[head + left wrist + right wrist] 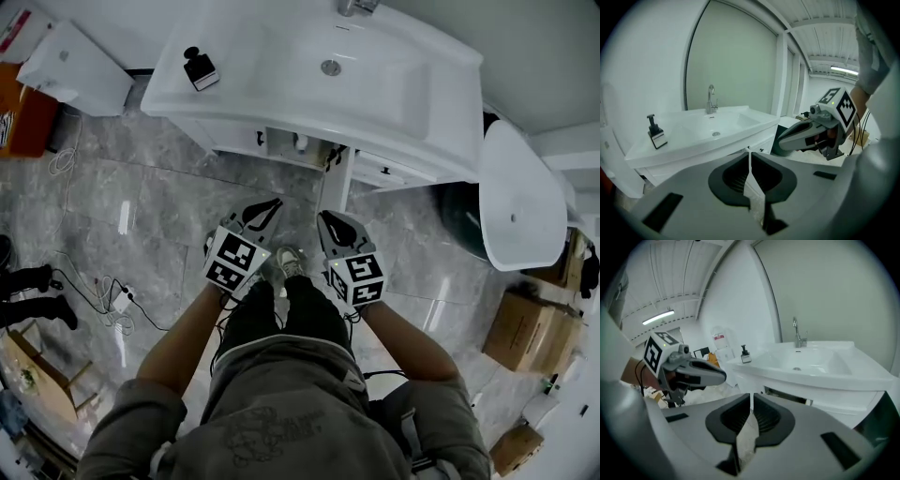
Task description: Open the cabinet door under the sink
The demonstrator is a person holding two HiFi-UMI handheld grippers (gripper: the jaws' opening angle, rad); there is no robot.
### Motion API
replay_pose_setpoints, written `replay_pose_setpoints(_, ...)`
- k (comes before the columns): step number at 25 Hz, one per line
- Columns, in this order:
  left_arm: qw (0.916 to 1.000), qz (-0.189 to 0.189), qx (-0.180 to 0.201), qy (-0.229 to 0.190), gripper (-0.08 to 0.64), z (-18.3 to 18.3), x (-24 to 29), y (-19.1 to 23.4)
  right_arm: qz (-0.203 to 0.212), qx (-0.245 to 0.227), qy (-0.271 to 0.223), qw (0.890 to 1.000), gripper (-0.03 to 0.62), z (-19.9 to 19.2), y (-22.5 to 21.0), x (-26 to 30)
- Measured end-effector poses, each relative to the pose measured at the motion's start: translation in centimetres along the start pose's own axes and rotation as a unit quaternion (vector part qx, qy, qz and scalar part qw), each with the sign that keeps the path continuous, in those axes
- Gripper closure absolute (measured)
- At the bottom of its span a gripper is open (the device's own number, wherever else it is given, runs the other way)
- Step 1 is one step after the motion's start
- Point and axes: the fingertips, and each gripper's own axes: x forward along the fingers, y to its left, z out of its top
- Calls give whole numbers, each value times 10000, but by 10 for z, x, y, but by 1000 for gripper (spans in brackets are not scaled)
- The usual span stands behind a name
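Ahead of both tools, the cabinet door (pixel 234 137) is mostly hidden under the overhanging rim of the sink (pixel 281 56); whether it sits ajar is hard to tell. The left tool (pixel 267 208) and right tool (pixel 330 223) hover side by side, jaws pressed together and empty, with open floor (pixel 159 206) before the cabinet. The soap dispenser (pixel 200 69) has an unreadable label.

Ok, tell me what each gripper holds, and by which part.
Nothing: the left gripper and right gripper both have jaws shut, with nothing between them.
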Motion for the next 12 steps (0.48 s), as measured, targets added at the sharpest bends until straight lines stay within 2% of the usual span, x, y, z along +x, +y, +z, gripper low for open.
replay_pose_setpoints(6,9979,400,151,-489,531,52,-44,25,84,-211,-582,9980,551,88,24,-17)
replay_pose_setpoints(12,9899,779,174,-1173,531,114,-94,45,12,-550,-1126,9921,551,169,43,-38)
